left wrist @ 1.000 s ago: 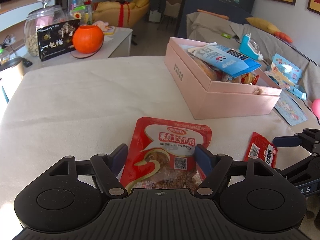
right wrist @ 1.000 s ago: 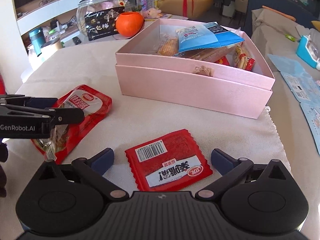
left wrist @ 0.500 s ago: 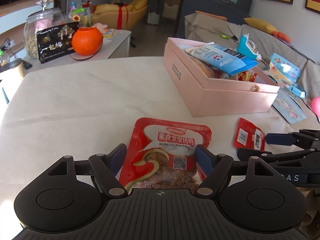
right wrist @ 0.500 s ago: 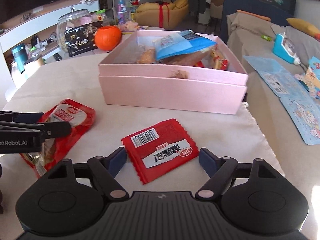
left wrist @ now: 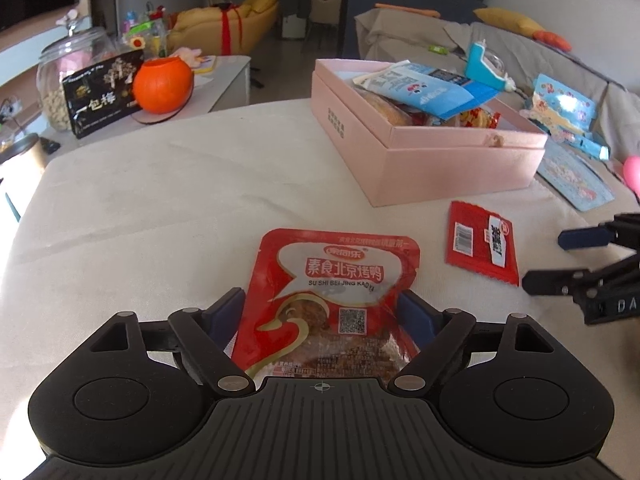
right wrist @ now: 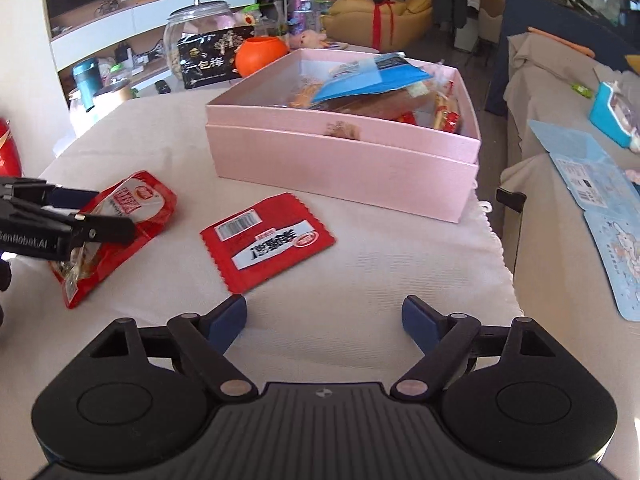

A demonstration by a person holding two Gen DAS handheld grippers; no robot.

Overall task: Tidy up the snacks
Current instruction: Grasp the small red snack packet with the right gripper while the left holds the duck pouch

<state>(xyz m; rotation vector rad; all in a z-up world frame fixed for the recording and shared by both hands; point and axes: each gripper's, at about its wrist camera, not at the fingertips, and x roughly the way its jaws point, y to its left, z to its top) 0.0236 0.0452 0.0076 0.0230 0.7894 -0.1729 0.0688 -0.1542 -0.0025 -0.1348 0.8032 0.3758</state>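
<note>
Two risks: the left gripper [left wrist: 320, 312] pinches the duck pouch [left wrist: 336, 292] by its edges, inviting slip; the right gripper [right wrist: 324, 316], spread, may scoot the flat sachet [right wrist: 266, 240].

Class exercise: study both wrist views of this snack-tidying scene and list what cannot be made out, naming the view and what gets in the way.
1. Lower end of the large red roast-duck snack pouch: left wrist view, hidden behind the left claw body.
2. Whether the fingers actually pinch that pouch: unclear in both views.
3. Snacks beneath the blue-and-white packet in the pink cardboard box: covered in both views.
4. Small print on the flat red sachet: too small.
</note>
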